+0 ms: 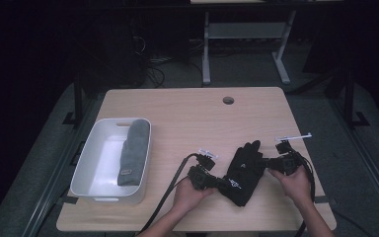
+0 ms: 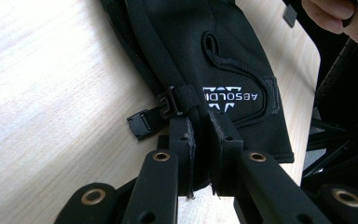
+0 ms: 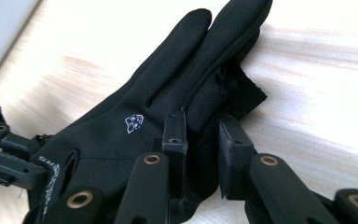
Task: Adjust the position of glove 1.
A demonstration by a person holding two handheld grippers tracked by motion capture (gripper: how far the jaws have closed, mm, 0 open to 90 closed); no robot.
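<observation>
A black glove point(image 1: 244, 170) lies flat on the wooden table point(image 1: 192, 113), right of centre, its fingers pointing away from me. My left gripper point(image 1: 222, 182) comes in from the left and is shut on the glove's cuff; in the left gripper view the jaws point(image 2: 204, 123) pinch the cuff hem beside a small strap and clip point(image 2: 161, 114), just below white lettering on the glove point(image 2: 214, 46). My right gripper point(image 1: 265, 161) is at the glove's right edge; the right gripper view has its jaws point(image 3: 203, 126) closed on a fold of the glove point(image 3: 135, 140) below the fingers.
A white bin point(image 1: 86, 158) stands at the table's left with a grey mitten point(image 1: 132, 153) lying inside along its right wall. A round cable hole point(image 1: 228, 100) sits near the far edge. Table legs and cables stand beyond the table on the dark floor.
</observation>
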